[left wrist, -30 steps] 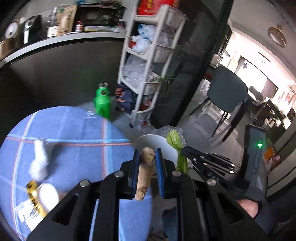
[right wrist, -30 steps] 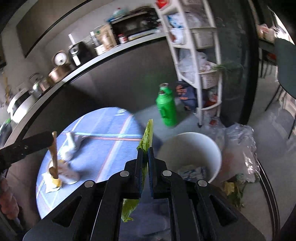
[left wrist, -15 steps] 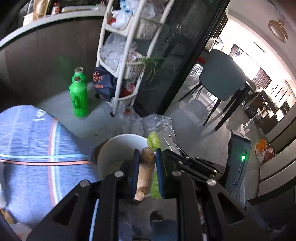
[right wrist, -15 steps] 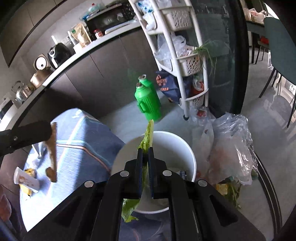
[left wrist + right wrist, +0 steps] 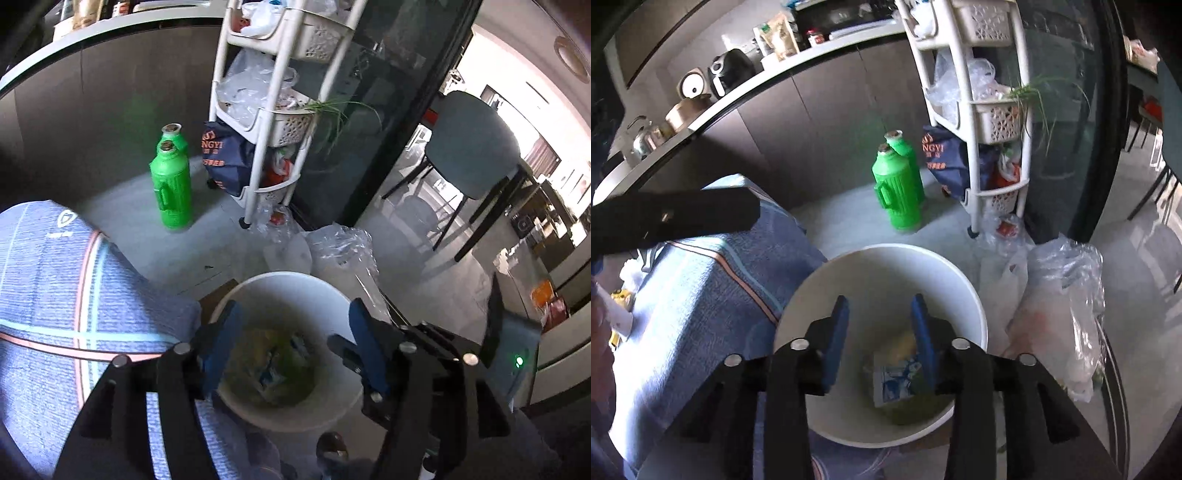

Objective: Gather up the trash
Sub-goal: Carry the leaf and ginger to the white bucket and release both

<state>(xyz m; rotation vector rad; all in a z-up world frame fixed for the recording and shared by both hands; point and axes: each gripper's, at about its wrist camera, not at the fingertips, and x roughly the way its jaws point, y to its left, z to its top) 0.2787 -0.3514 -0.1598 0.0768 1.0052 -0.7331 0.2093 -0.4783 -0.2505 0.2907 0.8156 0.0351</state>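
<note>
Both the left gripper [image 5: 293, 338] and right gripper [image 5: 879, 332] are black linkages with silver screws and blue-padded jaws.

— Bin [image 5: 964, 291]? 
— On the floor, hard against the draped bench [image 5: 701, 295] at its left. Inside, at the bottom: a carton [image 5: 892, 380] among leafy scraps [image 5: 295, 384].
— Above it? 
— Both grippers, left gripper [image 5: 291, 332] and right gripper [image 5: 879, 325], over the mouth, fingers [image 5: 836, 332] parted, just been opening, nothing between.
— Behind the bin? 
— Two flasks [image 5: 899, 192], one before the other, on the floor. Right of those, a tiered rack [image 5: 971, 122], a bag [image 5: 942, 162] tucked at its foot.
— Right of the bin? 
— Plastic bags [image 5: 1060, 306] slumped on the floor, touching or just beside the rim. Further back right, a chair [image 5: 476, 147].
— On the bench? 
— Wrappers [image 5: 622, 295] at the far left edge.
</note>
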